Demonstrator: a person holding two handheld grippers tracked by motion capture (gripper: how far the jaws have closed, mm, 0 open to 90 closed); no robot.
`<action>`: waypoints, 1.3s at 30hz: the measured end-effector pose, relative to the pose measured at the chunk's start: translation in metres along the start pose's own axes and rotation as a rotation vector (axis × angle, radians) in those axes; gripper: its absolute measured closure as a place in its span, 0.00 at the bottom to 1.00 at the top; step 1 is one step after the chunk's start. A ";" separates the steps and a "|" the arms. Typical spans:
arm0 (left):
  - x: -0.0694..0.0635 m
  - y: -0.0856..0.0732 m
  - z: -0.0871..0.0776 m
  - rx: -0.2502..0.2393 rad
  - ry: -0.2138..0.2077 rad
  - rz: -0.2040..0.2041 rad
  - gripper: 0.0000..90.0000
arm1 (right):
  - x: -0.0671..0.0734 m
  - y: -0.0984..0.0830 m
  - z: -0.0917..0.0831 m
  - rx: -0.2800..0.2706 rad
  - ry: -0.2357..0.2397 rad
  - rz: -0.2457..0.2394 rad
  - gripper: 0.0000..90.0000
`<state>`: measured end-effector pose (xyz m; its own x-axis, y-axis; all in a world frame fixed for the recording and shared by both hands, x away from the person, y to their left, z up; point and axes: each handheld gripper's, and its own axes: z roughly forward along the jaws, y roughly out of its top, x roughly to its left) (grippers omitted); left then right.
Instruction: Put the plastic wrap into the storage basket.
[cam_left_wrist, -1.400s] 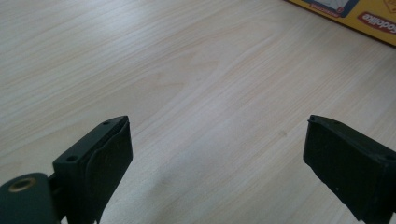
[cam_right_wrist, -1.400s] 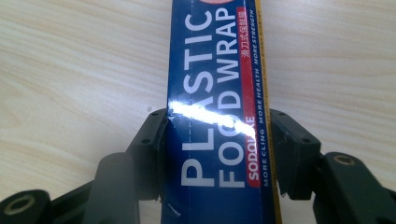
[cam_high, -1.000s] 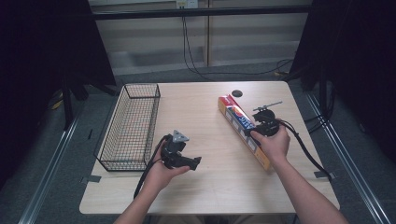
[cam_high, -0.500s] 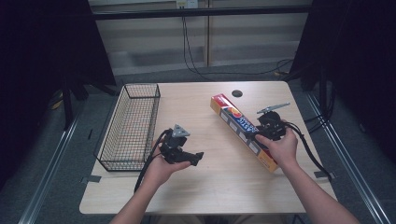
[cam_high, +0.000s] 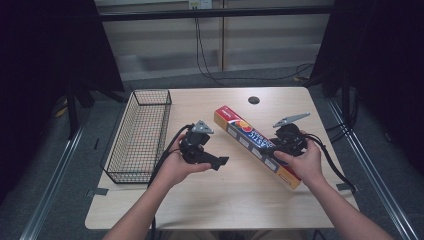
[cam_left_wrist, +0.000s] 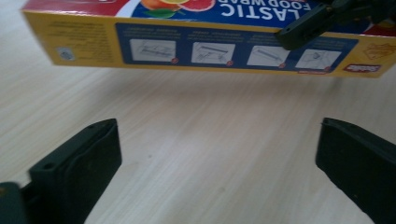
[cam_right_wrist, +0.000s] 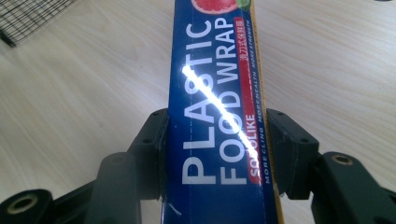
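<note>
We clamp the food wrap box (cam_right_wrist: 215, 116) across its narrow sides with our right hand-held gripper (cam_high: 289, 142), lifting it off the desk (cam_high: 240, 200); our left hand-held gripper (cam_high: 212, 161), jaws just opened wide and empty, faces it ready to assist.

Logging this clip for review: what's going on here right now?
A person works two handheld grippers at a wooden table. The right gripper is clamped across a long box of plastic food wrap, holding it off the tabletop. The left gripper holds nothing; its jaws have just been opening and point toward the box. A black wire basket sits at the table's left.
</note>
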<state>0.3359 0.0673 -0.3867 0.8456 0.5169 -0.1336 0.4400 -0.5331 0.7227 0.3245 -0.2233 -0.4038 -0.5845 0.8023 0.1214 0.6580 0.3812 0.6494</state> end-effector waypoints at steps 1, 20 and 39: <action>-0.001 0.006 0.000 0.006 0.000 0.051 0.00 | 0.002 0.000 -0.001 0.005 -0.006 0.002 0.50; -0.008 0.040 0.009 0.021 -0.017 0.209 0.05 | 0.014 -0.001 -0.009 0.024 0.057 -0.103 0.50; -0.005 0.052 0.021 0.119 -0.065 0.319 0.04 | 0.030 0.001 -0.013 0.026 0.144 -0.184 0.50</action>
<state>0.3611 0.0230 -0.3622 0.9622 0.2695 0.0404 0.1792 -0.7374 0.6512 0.3015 -0.2043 -0.3899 -0.7560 0.6452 0.1101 0.5452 0.5276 0.6515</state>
